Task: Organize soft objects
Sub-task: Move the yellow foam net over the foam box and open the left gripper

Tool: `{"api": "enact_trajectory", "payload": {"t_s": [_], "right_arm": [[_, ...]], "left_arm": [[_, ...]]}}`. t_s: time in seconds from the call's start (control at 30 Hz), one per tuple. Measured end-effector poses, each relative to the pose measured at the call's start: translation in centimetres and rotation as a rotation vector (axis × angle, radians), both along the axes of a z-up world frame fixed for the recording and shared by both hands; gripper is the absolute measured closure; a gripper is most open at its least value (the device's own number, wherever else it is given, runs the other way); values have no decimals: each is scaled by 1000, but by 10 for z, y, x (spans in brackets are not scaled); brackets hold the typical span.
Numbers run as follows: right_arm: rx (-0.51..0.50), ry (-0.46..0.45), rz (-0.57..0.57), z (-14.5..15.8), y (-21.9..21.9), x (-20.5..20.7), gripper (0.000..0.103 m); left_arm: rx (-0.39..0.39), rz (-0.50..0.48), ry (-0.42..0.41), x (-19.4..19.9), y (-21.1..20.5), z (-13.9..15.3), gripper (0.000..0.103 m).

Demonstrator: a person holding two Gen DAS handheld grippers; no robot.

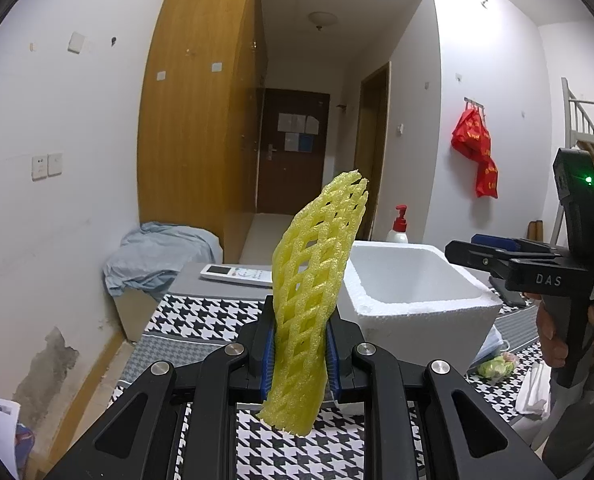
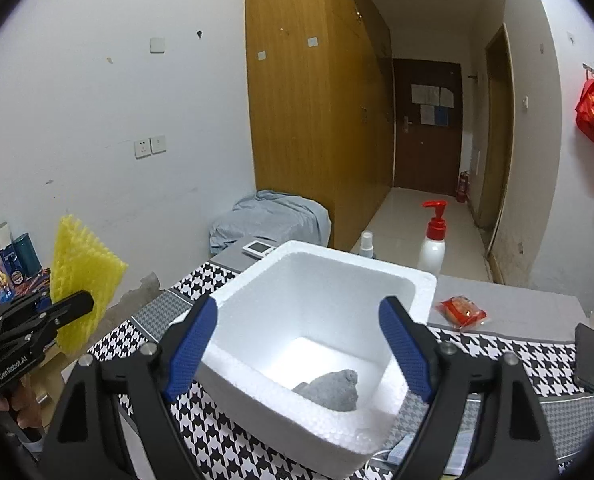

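Clamping the yellow foam net [image 1: 309,300] upright, my left hand-held gripper [image 1: 299,354] reads "GenRobot.AI"; my right hand-held gripper [image 2: 299,344], marked "DAS", gapes empty over the foam box [image 2: 425,280] holding a grey cloth [image 2: 331,390].
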State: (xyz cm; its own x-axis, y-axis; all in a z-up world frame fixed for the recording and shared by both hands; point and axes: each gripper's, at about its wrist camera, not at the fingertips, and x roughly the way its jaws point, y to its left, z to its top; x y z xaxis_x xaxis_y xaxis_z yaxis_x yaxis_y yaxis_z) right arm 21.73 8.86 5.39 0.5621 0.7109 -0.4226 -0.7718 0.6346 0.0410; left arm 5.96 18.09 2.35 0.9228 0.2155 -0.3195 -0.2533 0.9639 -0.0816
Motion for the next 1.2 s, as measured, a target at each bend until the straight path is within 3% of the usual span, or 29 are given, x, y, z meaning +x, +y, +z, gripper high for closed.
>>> {"api": "enact_trajectory", "payload": {"t_s": [0.13, 0.3, 0.77, 1.2], "right_arm": [[6, -16, -7, 1, -5, -3, 5], [4, -32, -16, 2, -13, -7, 1], [19, -45, -86, 4, -48, -3, 1], [10, -63, -188, -3, -92, -6, 1]], "left_arm": [[2, -12, -4, 4, -1, 3, 81], [-1, -41, -11, 9, -3, 7, 81], [20, -135, -20, 44, -19, 23, 81], [5, -224, 6, 78, -41, 20, 81]]}}
